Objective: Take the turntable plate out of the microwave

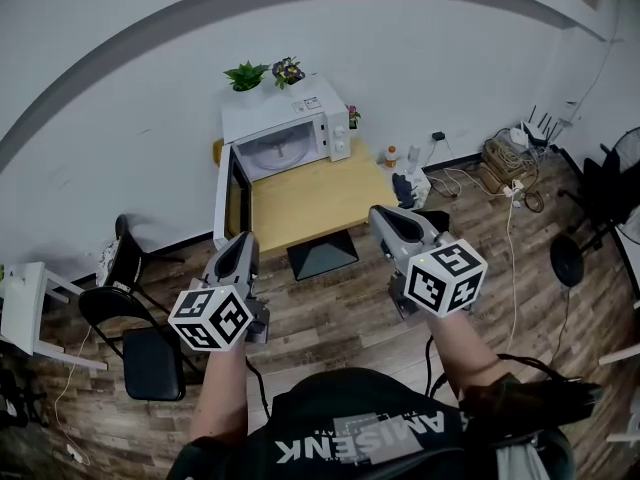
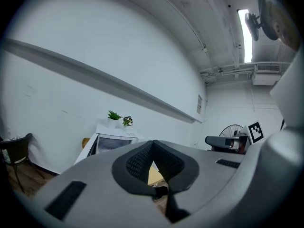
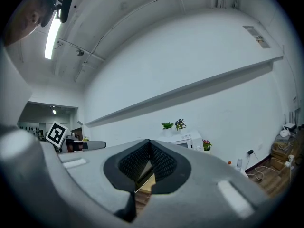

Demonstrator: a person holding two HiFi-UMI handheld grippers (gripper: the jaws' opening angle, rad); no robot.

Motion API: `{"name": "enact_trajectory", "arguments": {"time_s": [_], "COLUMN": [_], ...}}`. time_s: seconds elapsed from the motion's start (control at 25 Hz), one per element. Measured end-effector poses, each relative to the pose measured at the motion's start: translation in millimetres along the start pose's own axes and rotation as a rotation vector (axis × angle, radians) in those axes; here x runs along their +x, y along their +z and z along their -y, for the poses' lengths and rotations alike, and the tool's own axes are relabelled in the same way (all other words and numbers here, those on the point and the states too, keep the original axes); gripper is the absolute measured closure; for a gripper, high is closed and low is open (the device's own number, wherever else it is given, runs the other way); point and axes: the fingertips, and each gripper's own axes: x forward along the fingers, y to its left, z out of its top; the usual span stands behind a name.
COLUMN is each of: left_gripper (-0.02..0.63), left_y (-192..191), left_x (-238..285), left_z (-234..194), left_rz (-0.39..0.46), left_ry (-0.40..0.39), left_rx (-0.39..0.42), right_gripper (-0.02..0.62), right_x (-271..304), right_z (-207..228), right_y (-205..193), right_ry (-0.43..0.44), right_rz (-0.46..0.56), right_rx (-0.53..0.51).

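Note:
A white microwave (image 1: 290, 118) stands at the far end of a low wooden table (image 1: 310, 203), with its door (image 1: 234, 196) swung open to the left. The round glass turntable plate (image 1: 280, 151) lies inside the cavity. My left gripper (image 1: 243, 242) and right gripper (image 1: 386, 214) are held level, well short of the table, and both point towards the microwave. Both are shut with nothing between the jaws. The left gripper view looks past the shut left gripper (image 2: 153, 145) to the microwave (image 2: 111, 140). The right gripper view shows the shut right gripper (image 3: 149, 144) and the microwave (image 3: 184, 138) far off.
Two potted plants (image 1: 262, 72) sit on the microwave. A dark panel (image 1: 322, 256) leans against the table's front. Black folding chairs (image 1: 135, 338) stand at the left. Cables and a power strip (image 1: 505, 168) lie on the wooden floor at the right, near a fan (image 1: 615, 183).

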Motion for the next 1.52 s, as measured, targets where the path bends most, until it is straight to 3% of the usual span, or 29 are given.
{"name": "enact_trajectory", "arguments": {"time_s": [0.56,0.88,1.08,1.52], "left_gripper": [0.604,0.604,0.604,0.604], "left_y": [-4,12,21,36], "left_x": [48,92,124,185], "left_z": [0,-38,-77,-126], "left_rz": [-0.002,0.035,-0.006,-0.027], "left_ry": [0.049,0.035,0.115,0.073], "left_rx": [0.016,0.044,0.086,0.055], "right_gripper": [0.592,0.592,0.592,0.591], "right_x": [20,74,119,205], "right_z": [45,65,83,111], "right_y": [0,0,4,3], "right_ry": [0.011,-0.001,-0.003,-0.006], "right_rz": [-0.005,-0.035,-0.043,-0.078], "right_rx": [0.013,-0.012,-0.007,0.002]}}
